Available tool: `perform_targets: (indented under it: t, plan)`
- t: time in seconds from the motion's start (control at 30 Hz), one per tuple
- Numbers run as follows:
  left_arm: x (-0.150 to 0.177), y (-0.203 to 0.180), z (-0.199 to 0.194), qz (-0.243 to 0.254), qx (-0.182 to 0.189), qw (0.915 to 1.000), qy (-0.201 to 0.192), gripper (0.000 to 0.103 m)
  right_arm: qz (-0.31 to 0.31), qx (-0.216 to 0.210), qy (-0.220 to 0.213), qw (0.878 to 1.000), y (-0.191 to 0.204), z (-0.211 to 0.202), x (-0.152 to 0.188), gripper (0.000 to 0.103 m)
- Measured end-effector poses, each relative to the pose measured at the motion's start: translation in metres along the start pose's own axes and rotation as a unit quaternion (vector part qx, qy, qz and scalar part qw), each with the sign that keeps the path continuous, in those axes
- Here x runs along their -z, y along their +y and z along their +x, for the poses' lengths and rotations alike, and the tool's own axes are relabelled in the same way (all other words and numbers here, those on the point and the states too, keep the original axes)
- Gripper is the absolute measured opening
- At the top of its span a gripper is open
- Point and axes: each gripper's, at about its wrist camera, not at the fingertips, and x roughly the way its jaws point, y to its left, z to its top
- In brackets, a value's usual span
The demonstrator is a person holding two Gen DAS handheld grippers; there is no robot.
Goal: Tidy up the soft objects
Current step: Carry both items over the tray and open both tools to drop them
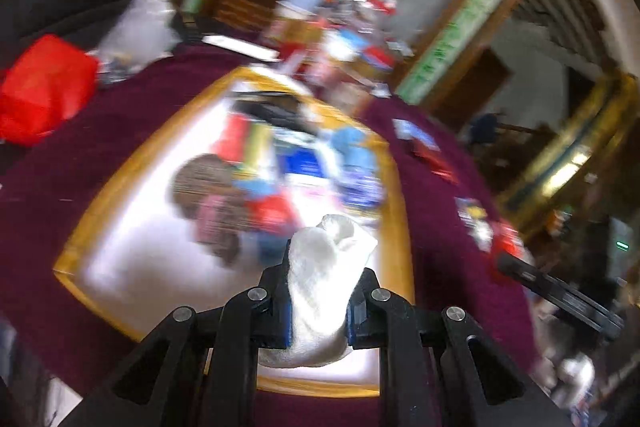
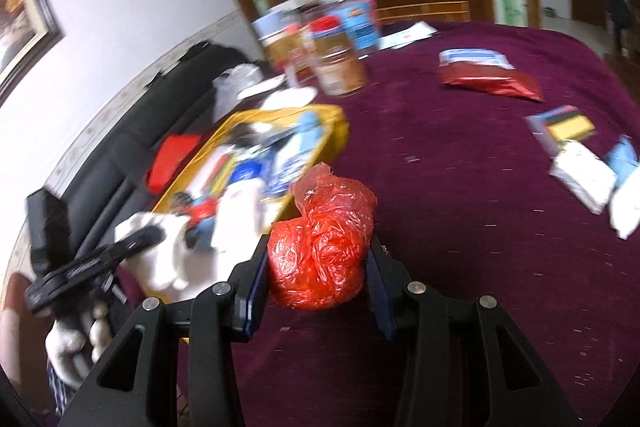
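Gripping a white sock (image 1: 324, 291), my left tongs (image 1: 320, 267) are clamped together on it in the left wrist view; the sock bulges above the blue pads and hangs out below them. It is held over the near edge of a yellow-rimmed tray (image 1: 400, 187) that sits on the worktop (image 1: 80, 163), which is covered in maroon cloth. Blurred items fill the far half of the tray: something brown, red, blue and white, none clear enough to name. A red bag (image 1: 44, 87) lies on the far left, with a whitish plastic bag (image 1: 138, 27) behind it. Small packets (image 1: 420, 143) are scattered on the cloth to the right, and my right tongs' black arm (image 1: 560, 295) enters from the right edge.

In the right wrist view, my right tongs (image 2: 318, 267) are clamped on a crumpled red plastic bag (image 2: 324, 247), both pads pressing its sides. The bag is held above the cloth, just right of the tray (image 2: 340, 123). My left tongs (image 2: 132, 243) appear at near left, holding the sock (image 2: 160, 259) over the tray's near end, with a gloved hand (image 2: 76, 343) below. Jars (image 2: 340, 59) stand at the far centre; a red pouch (image 2: 488, 75) and flat packets (image 2: 576, 155) lie on the right.
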Motion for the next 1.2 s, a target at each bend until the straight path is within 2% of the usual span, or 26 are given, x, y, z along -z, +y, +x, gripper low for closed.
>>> perform_targets:
  t: [0.1, 0.13, 0.17, 0.23, 0.43, 0.53, 0.67, 0.73, 0.83, 0.87, 1.03, 1.2]
  plan:
    - [-0.008, 0.015, 0.007, -0.008, -0.055, 0.9985, -0.001, 0.021, -0.023, -0.015, 0.018, 0.999, 0.022, 0.014, 0.001, 0.043]
    - [-0.011, 0.019, 0.012, -0.006, -0.074, 0.9972, 0.006, 0.029, -0.029, -0.019, 0.024, 0.999, 0.028, 0.019, 0.002, 0.043]
    - [-0.013, 0.022, 0.014, -0.008, -0.083, 0.9965, 0.010, 0.043, -0.034, -0.023, 0.030, 0.999, 0.034, 0.024, 0.003, 0.043]
    - [-0.015, 0.029, 0.019, -0.020, -0.095, 0.9952, 0.017, 0.053, -0.049, -0.034, 0.048, 0.997, 0.050, 0.037, 0.004, 0.043]
    - [-0.016, 0.029, -0.007, -0.028, -0.066, 0.9969, -0.031, 0.060, -0.118, -0.051, 0.105, 0.986, 0.106, 0.076, 0.017, 0.044]
    - [-0.016, 0.028, -0.024, -0.037, -0.058, 0.9961, -0.056, 0.069, -0.146, -0.038, 0.128, 0.980, 0.124, 0.097, 0.027, 0.046]
    - [-0.015, 0.025, -0.035, -0.028, -0.039, 0.9965, -0.069, 0.071, -0.174, -0.014, 0.128, 0.976, 0.133, 0.103, 0.037, 0.052]
    - [-0.015, 0.022, -0.037, -0.024, -0.026, 0.9964, -0.077, 0.071, -0.176, -0.016, 0.115, 0.978, 0.130, 0.090, 0.038, 0.053]
    - [-0.018, 0.016, -0.036, -0.022, -0.011, 0.9962, -0.084, 0.071, -0.156, -0.027, 0.081, 0.984, 0.109, 0.055, 0.037, 0.064]
    - [-0.018, 0.013, -0.036, -0.022, -0.005, 0.9961, -0.085, 0.071, -0.146, -0.026, 0.069, 0.986, 0.099, 0.042, 0.038, 0.064]
    - [-0.014, -0.010, -0.031, -0.012, 0.028, 0.9965, -0.078, 0.073, -0.070, 0.006, 0.018, 0.997, 0.035, -0.020, 0.052, 0.065]
    - [-0.003, -0.046, -0.026, 0.021, 0.056, 0.9970, -0.051, 0.073, 0.012, 0.040, -0.012, 0.999, -0.026, -0.055, 0.073, 0.068]
